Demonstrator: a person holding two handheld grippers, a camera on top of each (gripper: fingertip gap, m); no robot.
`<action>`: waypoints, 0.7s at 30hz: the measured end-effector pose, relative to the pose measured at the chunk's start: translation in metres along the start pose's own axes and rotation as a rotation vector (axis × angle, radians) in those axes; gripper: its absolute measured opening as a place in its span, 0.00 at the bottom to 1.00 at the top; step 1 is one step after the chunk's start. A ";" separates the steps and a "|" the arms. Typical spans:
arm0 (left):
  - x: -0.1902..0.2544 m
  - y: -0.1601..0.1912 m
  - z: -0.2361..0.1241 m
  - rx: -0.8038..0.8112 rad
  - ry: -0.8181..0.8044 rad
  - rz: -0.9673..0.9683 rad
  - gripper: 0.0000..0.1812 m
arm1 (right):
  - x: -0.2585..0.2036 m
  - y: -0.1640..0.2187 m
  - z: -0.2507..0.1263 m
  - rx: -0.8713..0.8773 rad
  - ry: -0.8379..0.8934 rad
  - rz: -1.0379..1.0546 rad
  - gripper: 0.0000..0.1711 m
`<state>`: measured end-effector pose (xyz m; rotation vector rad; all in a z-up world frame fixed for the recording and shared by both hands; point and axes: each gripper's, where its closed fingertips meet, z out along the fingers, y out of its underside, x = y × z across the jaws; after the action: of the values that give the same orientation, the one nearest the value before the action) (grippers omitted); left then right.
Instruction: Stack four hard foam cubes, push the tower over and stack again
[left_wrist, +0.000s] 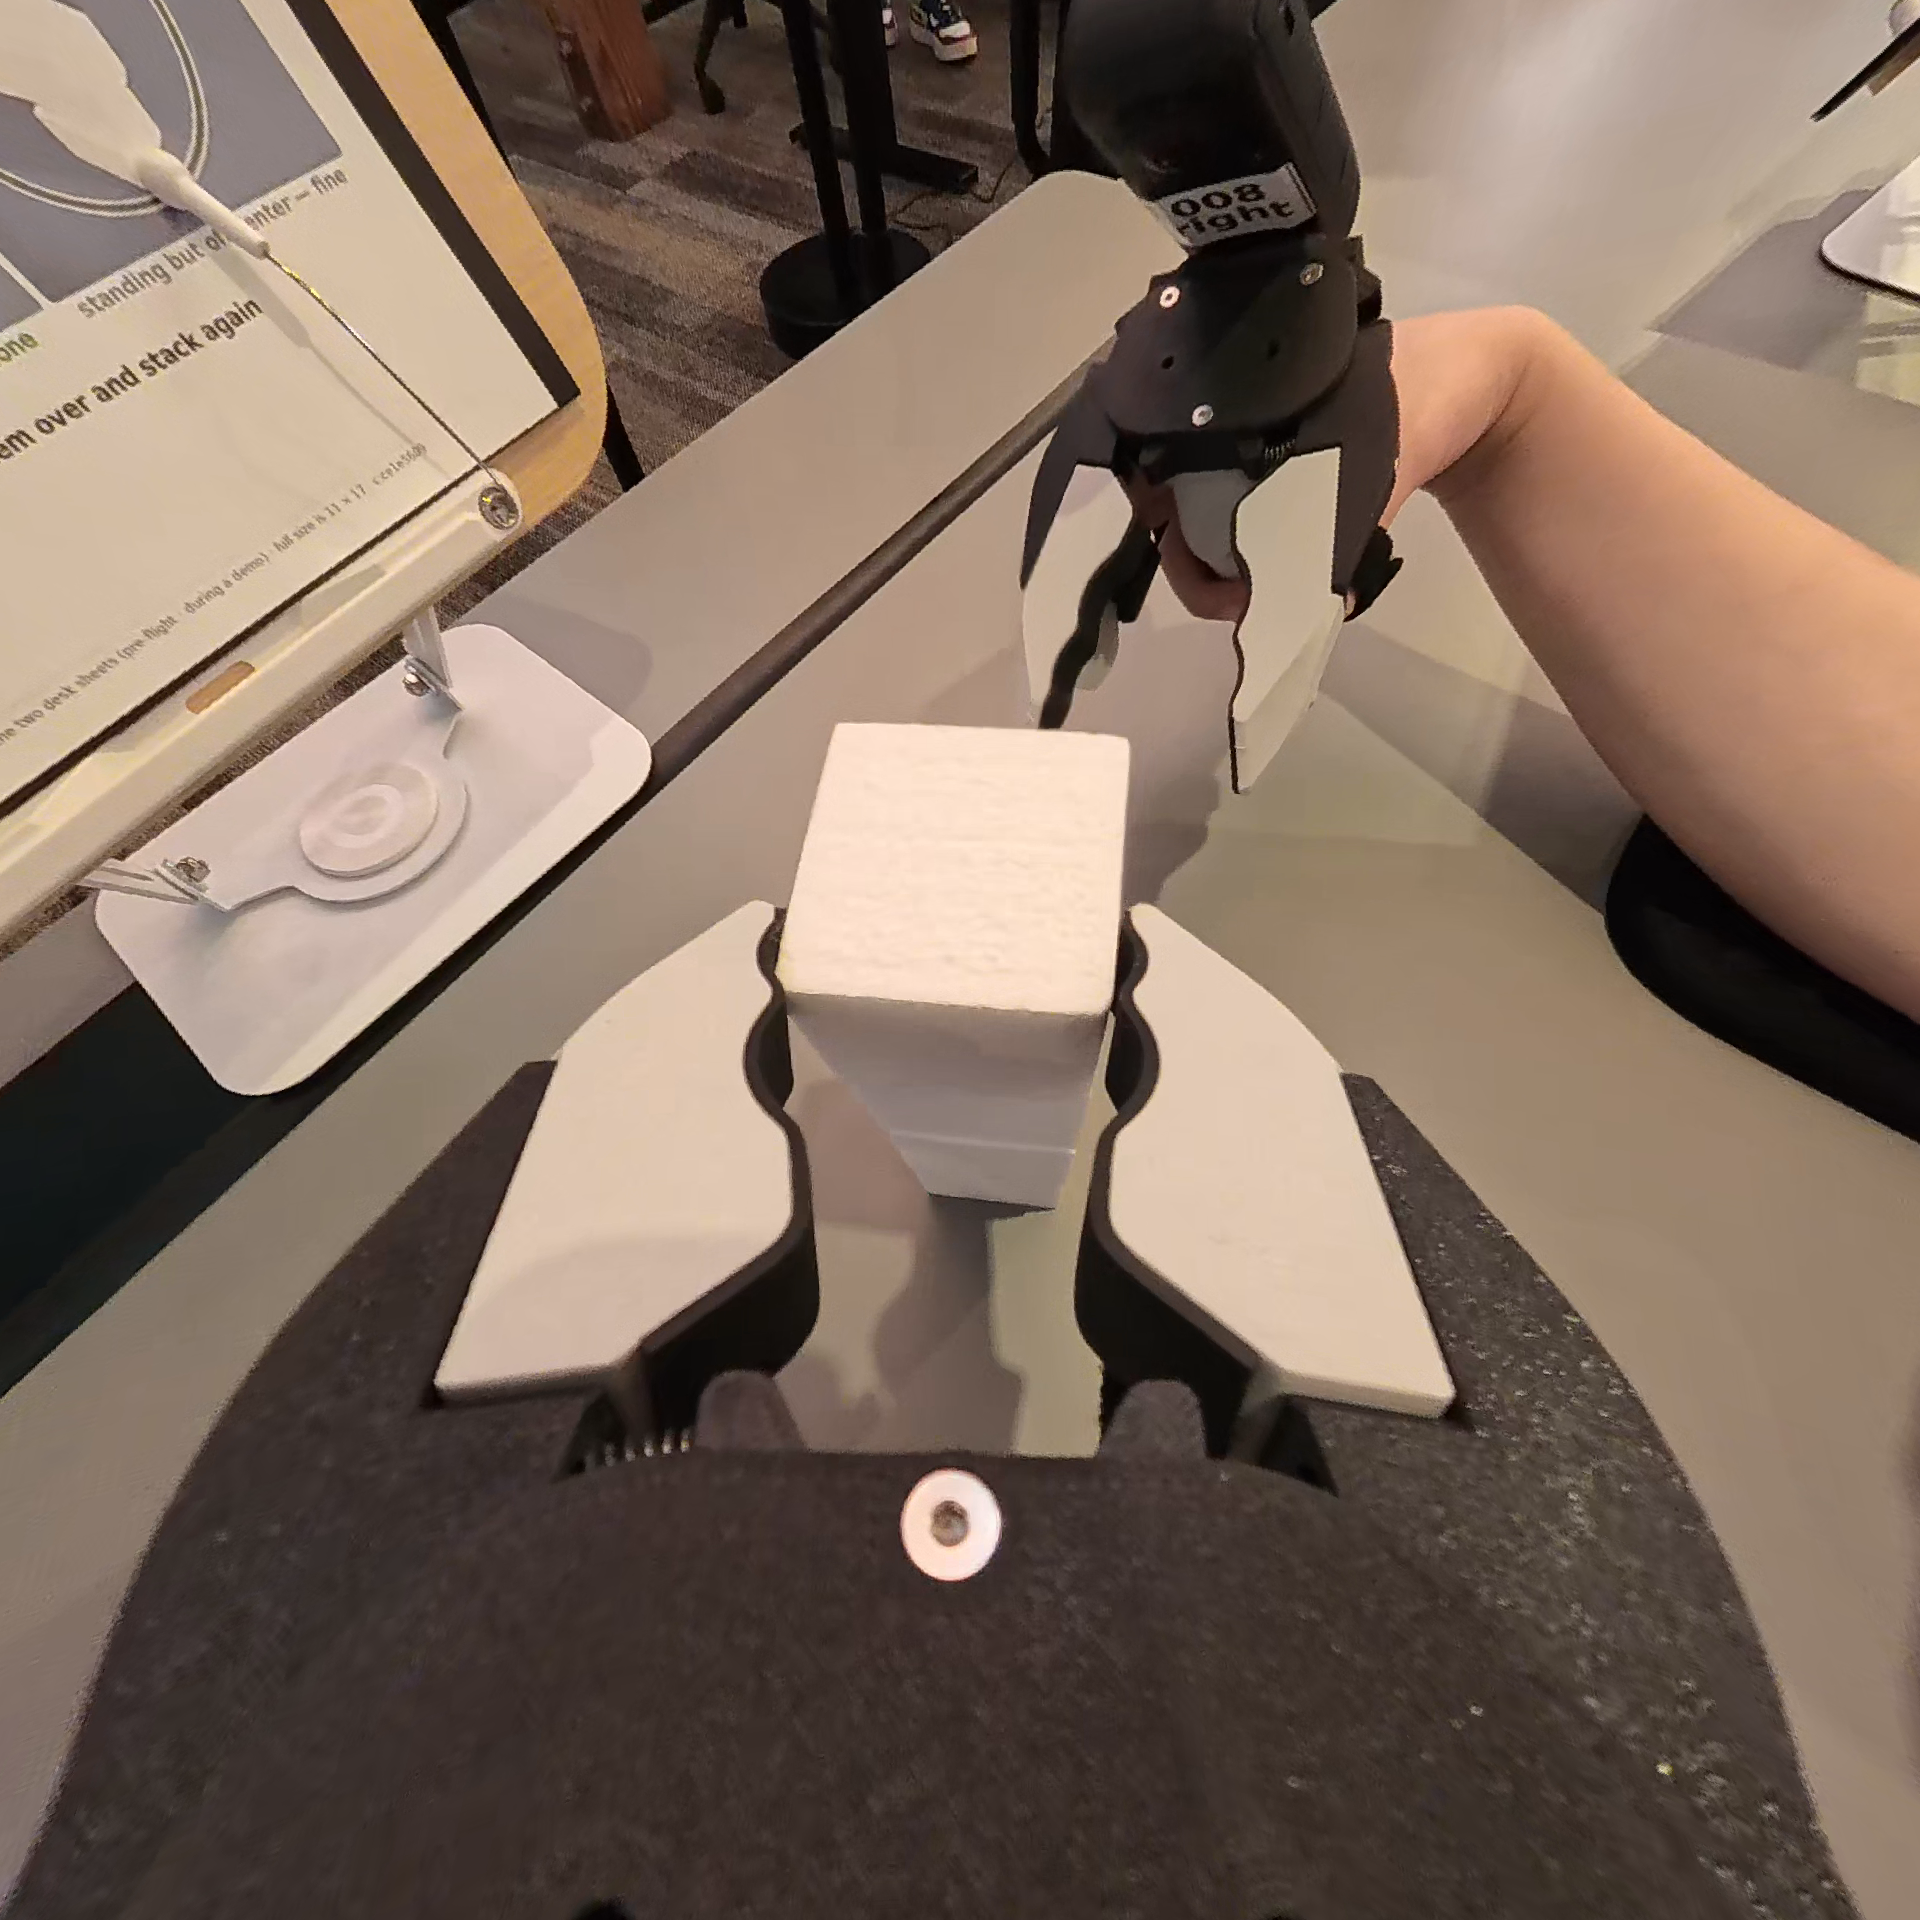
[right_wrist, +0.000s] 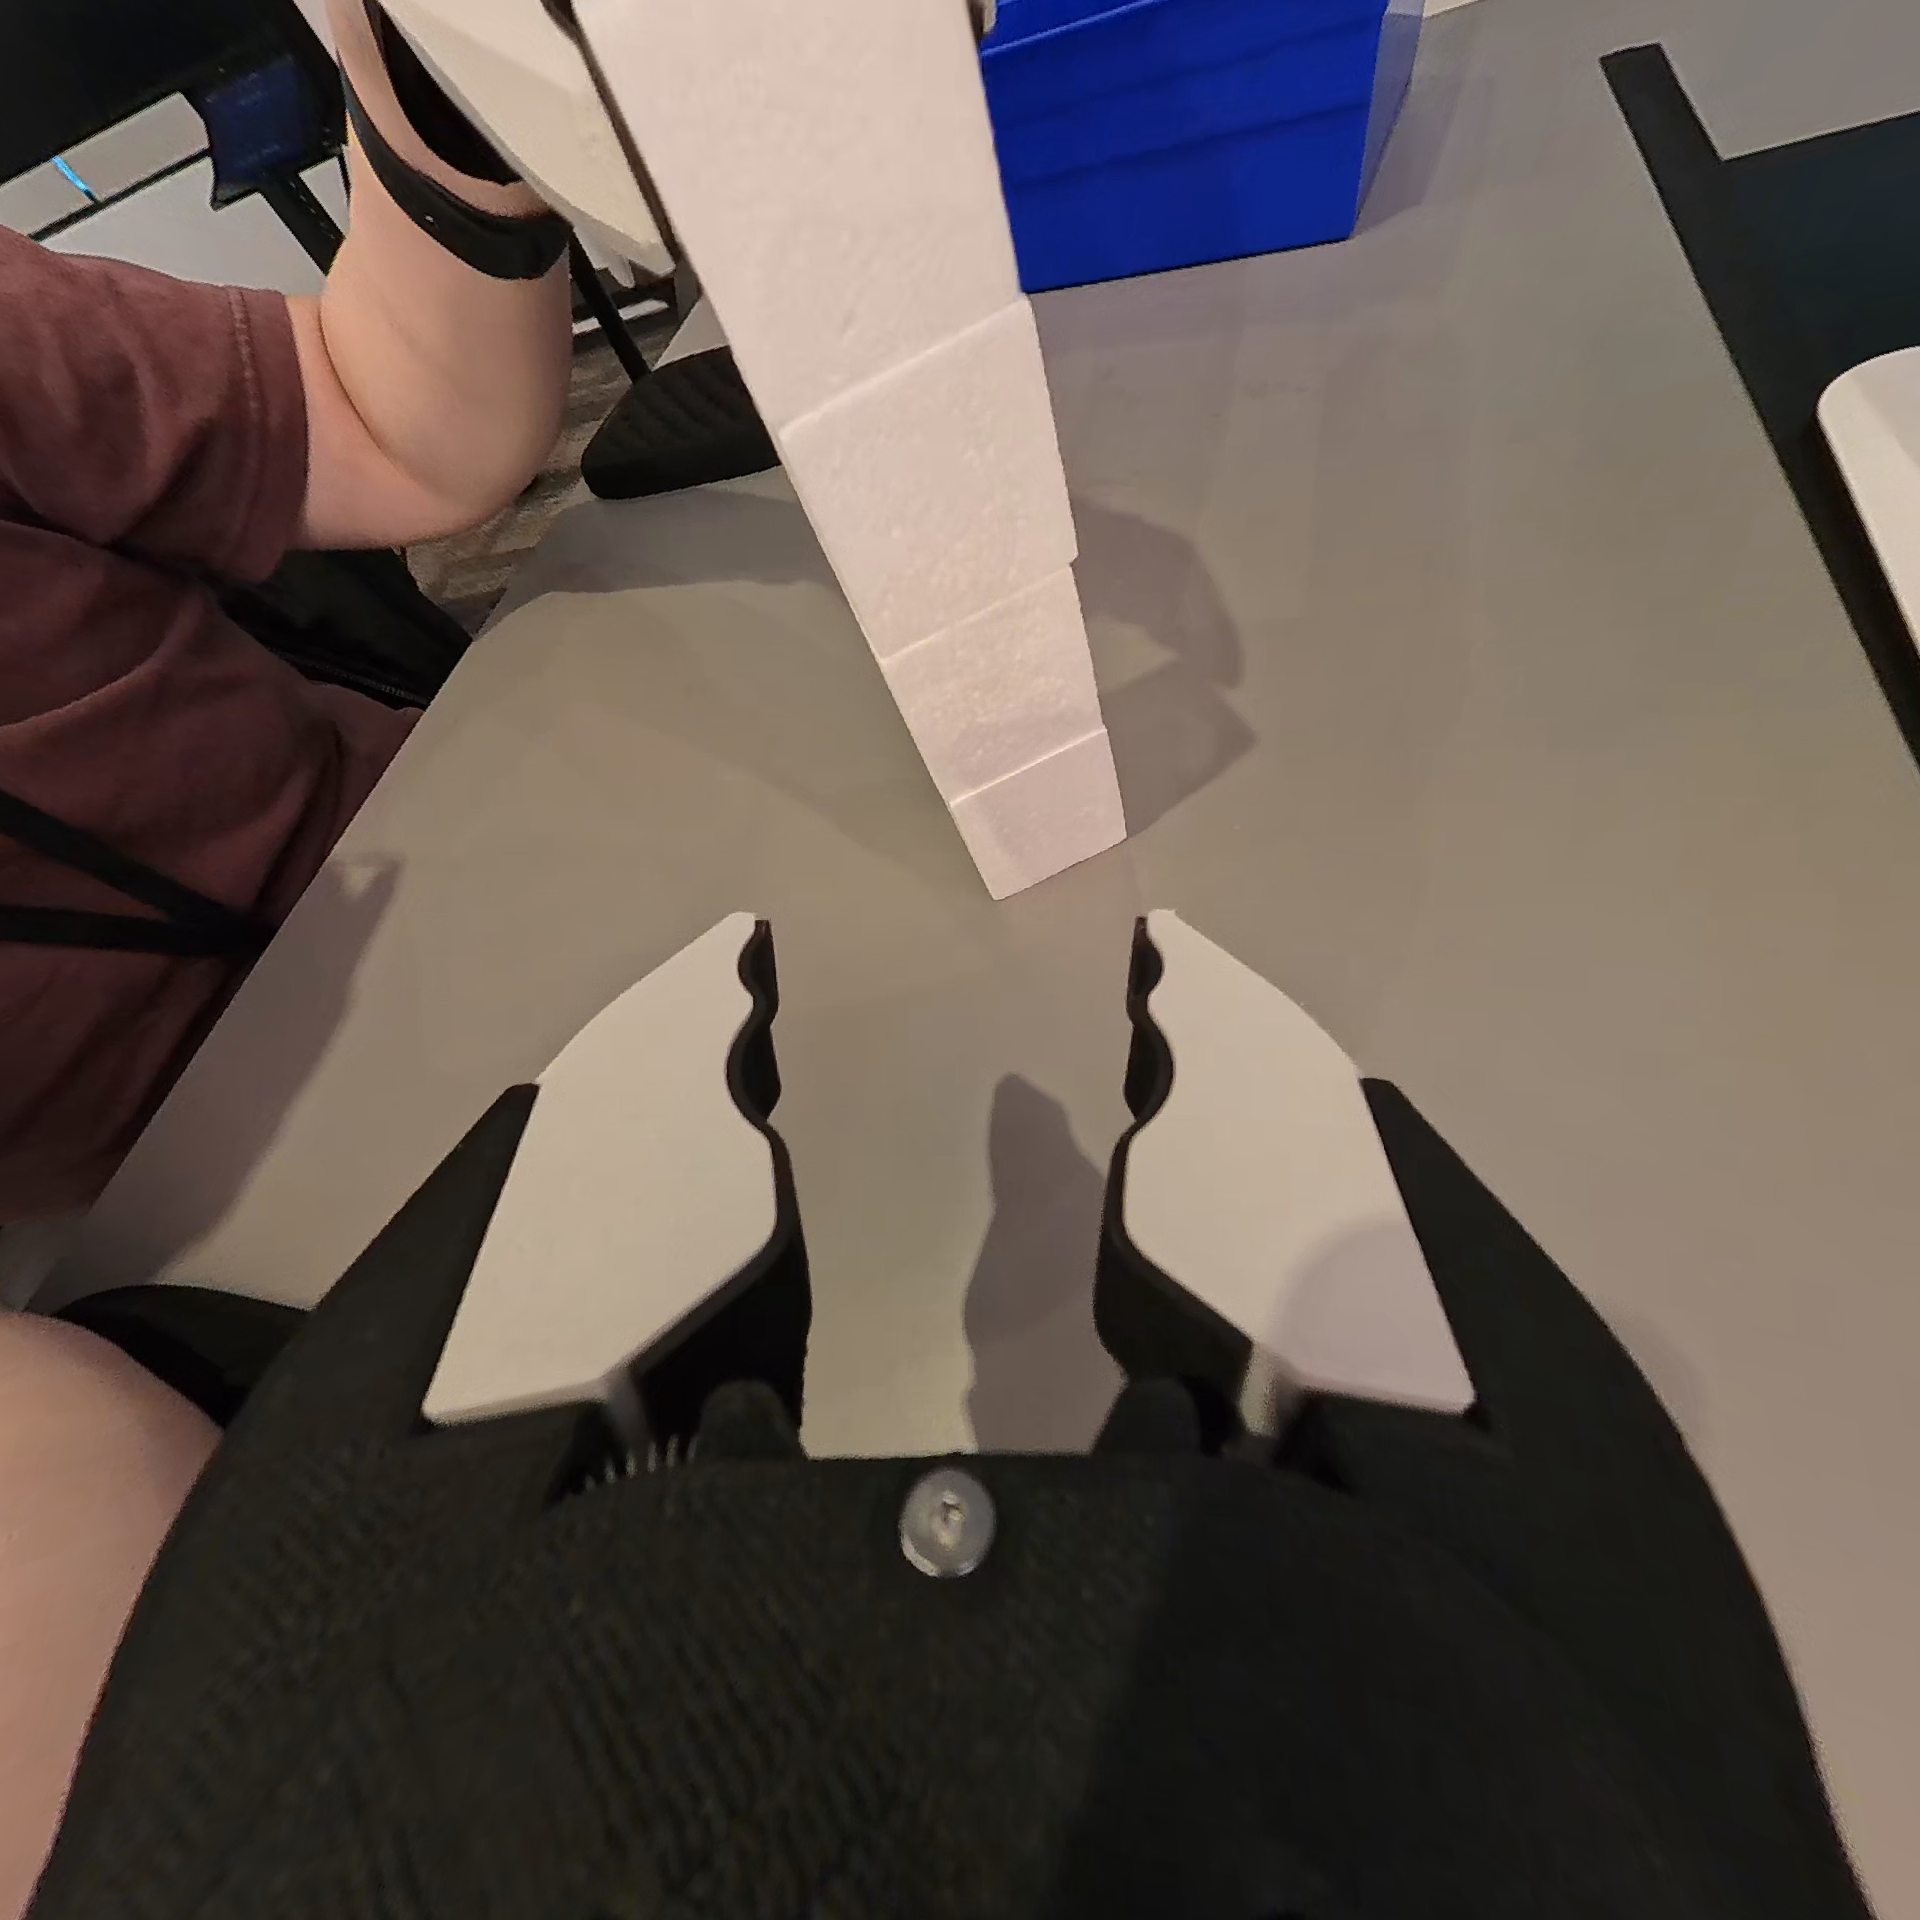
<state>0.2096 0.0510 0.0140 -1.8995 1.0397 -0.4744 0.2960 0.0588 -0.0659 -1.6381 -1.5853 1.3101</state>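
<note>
Four white foam cubes (left_wrist: 961, 904) stand stacked on the grey desk (left_wrist: 1351, 1039) in the left wrist view. The left gripper (left_wrist: 951, 966) fingers flank the top cube and touch its sides; whether they clamp it I cannot tell. The right gripper (left_wrist: 1153, 717) hangs spread just beyond. In the right wrist view the tower (right_wrist: 956, 499) rises straight up from the desk, long axis vertical, near the right gripper's released fingers (right_wrist: 665, 1153). Stacking looks done; the push and the restack remain.

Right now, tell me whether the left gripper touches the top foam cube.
Touching: the left wrist view shows the left gripper with both fingertips pressed against the top foam cube.
</note>
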 end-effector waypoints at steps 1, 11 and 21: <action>0.000 0.000 0.001 0.004 -0.004 0.000 0.33 | 0.000 0.001 0.000 -0.003 -0.003 0.004 0.38; -0.010 0.011 -0.033 0.144 -0.081 -0.059 0.46 | 0.000 -0.002 -0.006 0.013 0.009 0.005 0.37; -0.039 0.131 0.003 0.111 -0.141 -0.205 0.00 | -0.020 -0.019 -0.068 -0.012 0.194 -0.039 0.00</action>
<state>0.1271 0.0516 -0.0951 -1.9187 0.7168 -0.4954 0.3500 0.0610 -0.0154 -1.6781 -1.5041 1.0883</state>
